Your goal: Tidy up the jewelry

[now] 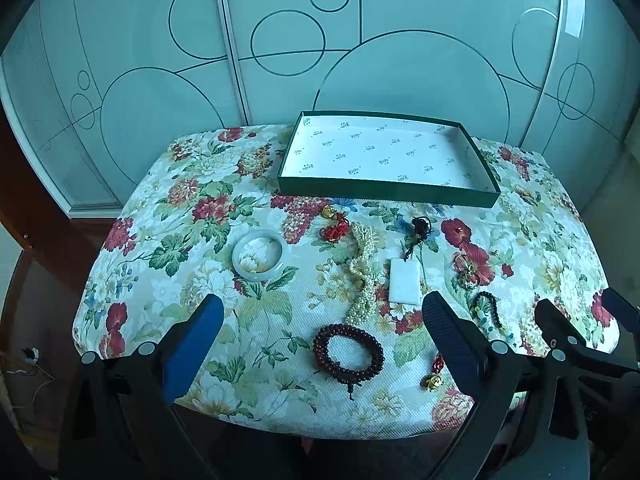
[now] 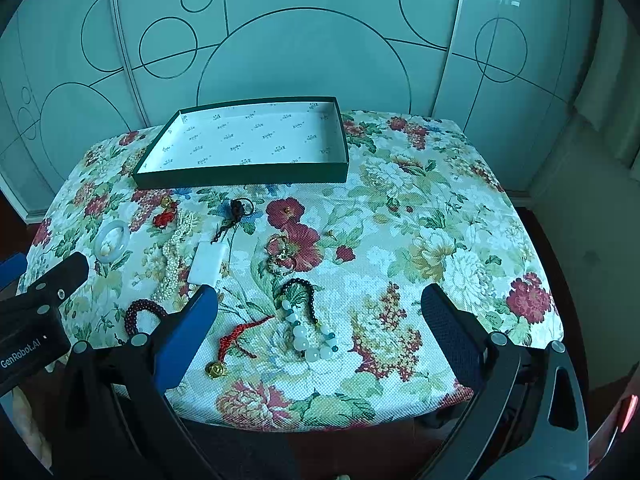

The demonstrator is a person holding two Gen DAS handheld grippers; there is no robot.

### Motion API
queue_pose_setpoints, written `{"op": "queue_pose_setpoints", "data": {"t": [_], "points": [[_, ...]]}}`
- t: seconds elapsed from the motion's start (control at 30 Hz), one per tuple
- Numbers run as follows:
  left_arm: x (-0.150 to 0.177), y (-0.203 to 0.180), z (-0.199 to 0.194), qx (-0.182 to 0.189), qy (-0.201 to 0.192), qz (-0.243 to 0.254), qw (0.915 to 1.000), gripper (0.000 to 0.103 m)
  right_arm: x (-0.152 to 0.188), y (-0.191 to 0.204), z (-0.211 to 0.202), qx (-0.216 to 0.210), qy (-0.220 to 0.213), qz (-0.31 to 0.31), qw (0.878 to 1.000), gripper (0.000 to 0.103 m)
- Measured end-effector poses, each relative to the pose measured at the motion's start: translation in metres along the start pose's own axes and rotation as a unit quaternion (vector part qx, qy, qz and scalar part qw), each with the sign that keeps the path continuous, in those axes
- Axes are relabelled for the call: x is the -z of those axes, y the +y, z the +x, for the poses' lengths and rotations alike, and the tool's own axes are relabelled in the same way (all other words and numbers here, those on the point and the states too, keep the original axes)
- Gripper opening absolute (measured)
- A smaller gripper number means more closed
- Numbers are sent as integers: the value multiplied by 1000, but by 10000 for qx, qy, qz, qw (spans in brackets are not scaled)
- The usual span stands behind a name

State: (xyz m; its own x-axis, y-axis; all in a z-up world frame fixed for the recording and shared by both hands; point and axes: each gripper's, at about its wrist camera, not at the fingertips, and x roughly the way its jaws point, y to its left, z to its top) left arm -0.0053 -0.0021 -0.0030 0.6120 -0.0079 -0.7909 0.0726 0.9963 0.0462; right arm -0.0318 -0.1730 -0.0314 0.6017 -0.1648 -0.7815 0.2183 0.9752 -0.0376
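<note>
Both tongs hang released above the near edge of the floral tablecloth [image 1: 192,208], the left gripper [image 1: 320,332] over the dark red bead bracelet [image 1: 348,354], the right gripper [image 2: 320,320] over the white-and-teal bead bracelet [image 2: 310,340]. The pearl strand [image 1: 362,276], jade bangle [image 1: 260,256] and white pendant [image 1: 405,280] lie scattered before the green tray [image 1: 384,192], which holds nothing.

home, bedroom-like | circle-patterned sliding wardrobe doors [image 1: 280,40] | floral-covered table [image 2: 440,220]
</note>
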Motion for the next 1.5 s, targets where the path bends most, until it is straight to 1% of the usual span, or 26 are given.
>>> {"op": "queue_pose_setpoints", "data": {"t": [0.1, 0.27, 0.4, 0.57, 0.7, 0.8, 1.0, 1.27, 1.4, 1.5], "points": [[1, 2, 3, 28, -7, -15, 10000, 99, 0, -5, 5, -3, 33, 14, 10000, 101], [2, 9, 15, -63, -84, -18, 9999, 99, 2, -15, 19, -16, 61, 119, 9999, 101], [4, 22, 37, 29, 98, -83, 9999, 99, 5, -24, 35, -40, 138, 262, 9996, 101], [5, 45, 72, -78, 243, -340, 9991, 99, 7, -33, 55, 51, 195, 348, 9992, 101], [0, 61, 99, 95, 269, -489, 9984, 99, 7, -41, 70, 64, 324, 438, 9985, 101], [-8, 69, 116, 317, 233, -548, 9977, 99, 8, -43, 77, 37, 381, 485, 9981, 101], [-20, 79, 152, 432, 321, -585, 9968, 99, 7, -42, 88, -43, 445, 453, 9980, 101], [-18, 84, 165, 298, 144, -493, 9982, 99, 3, -46, 99, -99, 452, 538, 9975, 101], [-13, 82, 171, 244, 183, -401, 9987, 98, 2, -48, 102, -135, 442, 617, 9970, 101], [-11, 86, 176, 264, 234, -492, 9982, 98, 2, -49, 103, -138, 432, 634, 9970, 101]]}}
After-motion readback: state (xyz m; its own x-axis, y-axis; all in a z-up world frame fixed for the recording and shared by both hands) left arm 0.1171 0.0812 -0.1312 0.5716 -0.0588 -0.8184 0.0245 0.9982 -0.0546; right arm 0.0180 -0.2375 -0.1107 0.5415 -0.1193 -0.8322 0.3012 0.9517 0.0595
